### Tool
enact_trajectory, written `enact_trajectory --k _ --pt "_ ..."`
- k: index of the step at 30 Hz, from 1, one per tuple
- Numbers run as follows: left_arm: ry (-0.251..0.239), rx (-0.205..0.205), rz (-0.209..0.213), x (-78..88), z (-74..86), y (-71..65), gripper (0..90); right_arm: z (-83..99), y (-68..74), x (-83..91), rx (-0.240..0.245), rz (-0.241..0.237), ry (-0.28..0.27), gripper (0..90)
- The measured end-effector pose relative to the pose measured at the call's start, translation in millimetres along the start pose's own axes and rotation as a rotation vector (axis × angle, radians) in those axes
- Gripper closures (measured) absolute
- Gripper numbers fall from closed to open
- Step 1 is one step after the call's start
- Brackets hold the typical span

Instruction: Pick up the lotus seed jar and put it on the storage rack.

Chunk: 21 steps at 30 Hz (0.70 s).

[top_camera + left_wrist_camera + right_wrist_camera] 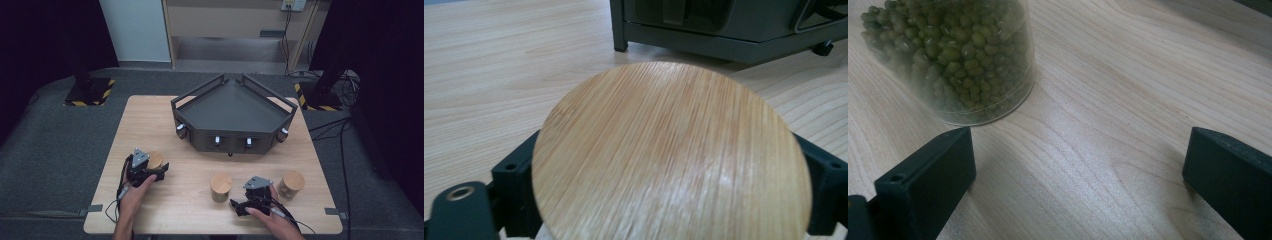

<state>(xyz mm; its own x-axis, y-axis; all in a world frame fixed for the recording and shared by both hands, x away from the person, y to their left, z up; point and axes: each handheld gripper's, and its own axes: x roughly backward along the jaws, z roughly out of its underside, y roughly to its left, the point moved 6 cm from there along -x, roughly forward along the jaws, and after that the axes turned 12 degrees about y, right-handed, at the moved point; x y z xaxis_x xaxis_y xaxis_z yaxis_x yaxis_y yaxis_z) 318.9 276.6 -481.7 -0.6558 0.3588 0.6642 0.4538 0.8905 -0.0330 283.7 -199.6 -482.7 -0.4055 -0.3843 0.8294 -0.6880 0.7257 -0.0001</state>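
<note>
Three jars with round bamboo lids stand on the wooden table. My left gripper holds the left jar near the table's left edge. In the left gripper view its lid is close up, with a black jaw against each side of the jar. My right gripper rests near the front edge, open wide on bare wood. A clear jar of green beans stands just beyond its left jaw, untouched; it appears to be the middle jar. The third jar stands to the right.
A dark grey angled tray with raised rails and small knobs along its front sits at the back centre of the table; its corner leg rises just past the held jar. Bare wood lies between the tray and the jars.
</note>
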Motion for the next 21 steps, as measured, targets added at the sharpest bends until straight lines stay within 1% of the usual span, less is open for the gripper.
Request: enact_trajectory --k 1,2,3,4,10,11,13,15,17,19,21 --pt "-0.009 0.005 0.006 0.5 1.5 0.6 13.1 0.0 0.0 0.0 0.0 0.0 0.0 0.7" --pt "-0.017 0.007 0.008 1.3 2.4 1.2 16.8 0.0 0.0 0.0 0.0 0.0 0.0 0.7" --pt "-0.021 0.013 0.005 1.9 2.8 0.8 18.4 0.0 0.0 0.0 0.0 0.0 0.0 0.7" --pt "-0.018 0.005 -0.012 2.5 3.2 0.1 23.3 0.0 0.0 0.0 0.0 0.0 0.0 0.7" --pt "-0.015 -0.003 -0.014 3.4 2.7 -0.1 24.0 0.0 0.0 0.0 0.0 0.0 0.0 0.7" --pt "-0.019 0.006 -0.009 4.0 3.6 0.8 24.1 0.0 0.0 0.0 0.0 0.0 0.0 0.7" --pt "-0.023 0.011 -0.01 5.1 5.0 1.5 24.2 0.0 0.0 0.0 0.0 0.0 0.0 0.7" --pt "-0.015 -0.006 -0.019 6.7 5.2 0.8 24.1 0.0 0.0 0.0 0.0 0.0 0.0 0.7" --pt "-0.018 -0.003 -0.006 8.7 6.4 2.8 24.2 0.0 -0.1 0.0 -0.001 -0.001 0.0 0.7" --pt "-0.025 -0.007 -0.01 11.7 7.3 2.7 24.2 0.0 -0.1 0.0 -0.001 -0.001 0.0 0.6" --pt "-0.032 -0.015 -0.006 15.8 6.7 3.0 24.2 0.0 -0.1 0.0 0.0 -0.001 0.0 0.6"
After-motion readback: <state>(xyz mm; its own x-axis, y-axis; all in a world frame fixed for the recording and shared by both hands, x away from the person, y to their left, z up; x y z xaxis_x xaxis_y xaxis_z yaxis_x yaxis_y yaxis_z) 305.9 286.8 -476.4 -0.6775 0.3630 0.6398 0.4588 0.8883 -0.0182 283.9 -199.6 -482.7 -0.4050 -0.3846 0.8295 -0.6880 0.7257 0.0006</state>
